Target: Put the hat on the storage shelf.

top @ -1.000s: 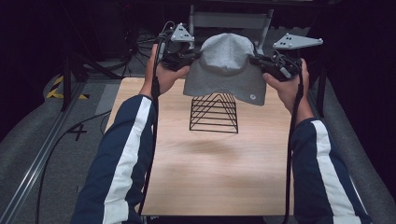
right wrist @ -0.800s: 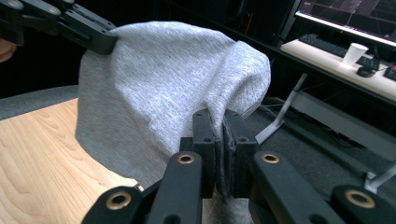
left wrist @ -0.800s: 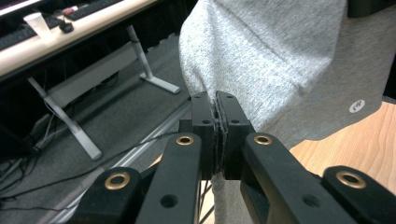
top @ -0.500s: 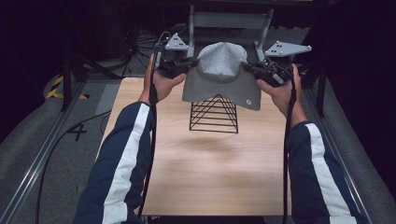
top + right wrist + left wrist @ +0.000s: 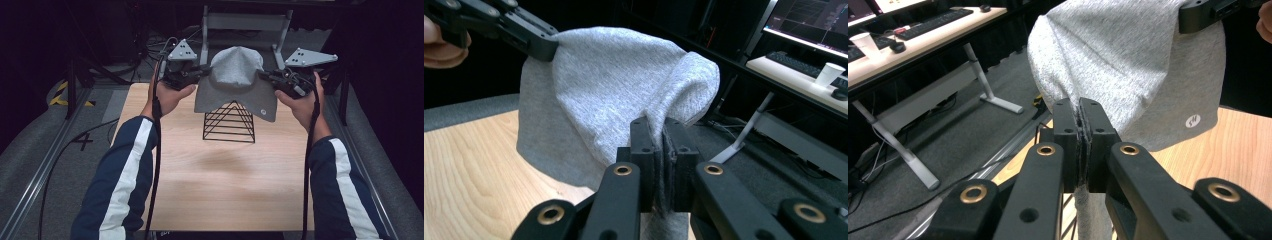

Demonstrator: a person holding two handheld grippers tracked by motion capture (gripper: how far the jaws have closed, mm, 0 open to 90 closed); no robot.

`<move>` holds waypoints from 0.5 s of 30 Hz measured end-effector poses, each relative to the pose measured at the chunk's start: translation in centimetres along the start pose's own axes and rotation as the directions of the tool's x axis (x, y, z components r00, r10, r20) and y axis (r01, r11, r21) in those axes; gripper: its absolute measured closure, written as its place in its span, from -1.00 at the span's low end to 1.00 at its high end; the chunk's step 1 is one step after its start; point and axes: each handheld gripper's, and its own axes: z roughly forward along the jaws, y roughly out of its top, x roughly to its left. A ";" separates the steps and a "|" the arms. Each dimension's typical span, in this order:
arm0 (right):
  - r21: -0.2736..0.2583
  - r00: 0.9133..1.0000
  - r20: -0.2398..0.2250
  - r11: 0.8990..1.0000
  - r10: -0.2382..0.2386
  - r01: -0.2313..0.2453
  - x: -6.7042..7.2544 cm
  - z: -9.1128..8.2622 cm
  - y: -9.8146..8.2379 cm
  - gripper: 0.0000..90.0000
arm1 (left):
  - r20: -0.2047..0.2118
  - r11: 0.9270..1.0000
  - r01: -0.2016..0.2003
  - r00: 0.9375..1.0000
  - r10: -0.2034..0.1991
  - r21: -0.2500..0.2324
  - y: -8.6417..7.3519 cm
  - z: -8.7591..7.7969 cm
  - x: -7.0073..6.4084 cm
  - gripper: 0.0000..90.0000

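A lab or office workspace: beyond the wooden table (image 5: 230, 190), a long desk (image 5: 923, 42) carries keyboards (image 5: 938, 21), a paper cup (image 5: 863, 45) and lit monitors (image 5: 809, 22); cables (image 5: 145, 45) trail over grey carpet (image 5: 948, 135) beside it.

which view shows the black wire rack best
The high view: the wire rack stands on the wooden table as a black pyramid of stacked bars, its peak under the grey beanie. In the left gripper view a few thin black bars peek out beside the jaws.
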 end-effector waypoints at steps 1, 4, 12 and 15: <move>0.009 1.000 0.003 1.000 -0.003 0.003 0.2 0.2 -0.5 0.89 | 0.004 1.000 0.000 1.000 0.000 0.004 -0.3 0.2 0.0 0.94; 0.015 1.000 0.001 1.000 0.003 -0.003 0.2 0.4 -0.9 0.89 | 0.006 1.000 0.012 1.000 -0.013 0.024 -1.4 0.9 0.0 0.94; 0.041 0.999 -0.021 0.999 0.024 -0.024 0.3 1.3 -2.9 0.89 | 0.011 0.999 0.023 1.000 -0.024 0.045 -3.1 2.1 0.0 0.94; 0.059 0.999 -0.031 0.998 0.027 -0.025 0.5 1.7 -4.1 0.89 | 0.014 0.998 0.028 0.999 -0.029 0.055 -4.0 2.7 -0.2 0.93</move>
